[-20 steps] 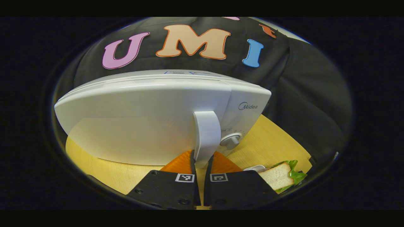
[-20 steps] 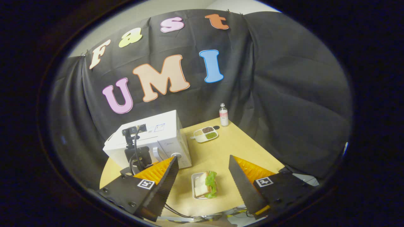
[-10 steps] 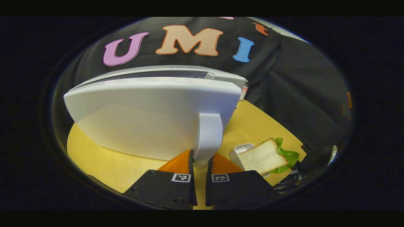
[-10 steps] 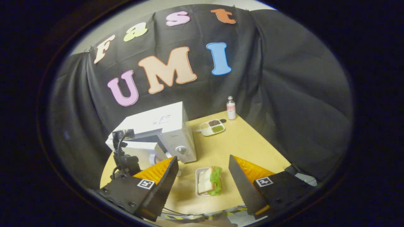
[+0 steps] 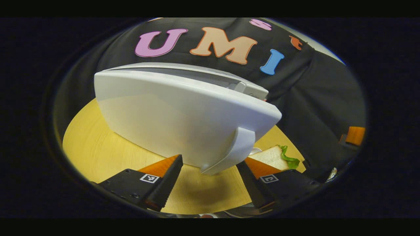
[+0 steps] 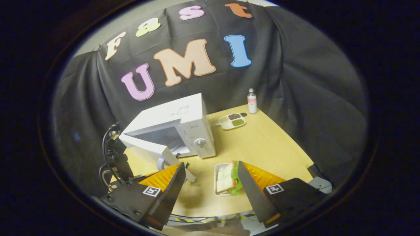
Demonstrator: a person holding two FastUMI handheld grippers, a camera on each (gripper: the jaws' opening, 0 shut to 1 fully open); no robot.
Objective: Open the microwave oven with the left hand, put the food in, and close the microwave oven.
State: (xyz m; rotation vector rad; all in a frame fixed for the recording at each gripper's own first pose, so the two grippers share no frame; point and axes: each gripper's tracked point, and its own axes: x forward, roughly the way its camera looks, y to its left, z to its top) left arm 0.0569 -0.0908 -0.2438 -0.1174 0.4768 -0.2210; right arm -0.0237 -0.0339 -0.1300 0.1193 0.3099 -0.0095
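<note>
We see that the left gripper, which was clamped on the door handle half a second ago, now has its jaws spread wide with the handle hanging free between them, touching neither finger as far as the left gripper view lets us judge. The microwave door has swung further out since then, and in the right gripper view the microwave oven stands with its cavity exposed. We judge the opening step done, so the food comes next.

The sandwich lies in its small white tray on the table, just in front of the oven and not yet lifted. The right gripper hovers above it with jaws parted and empty, its right finger overlapping the lettuce edge in the picture.

Counting: we find one microwave oven, one door with one handle, one control knob, one sandwich in one tray, one divided dish with three compartments of grains or beans, one small bottle at the far edge, and two grippers.
</note>
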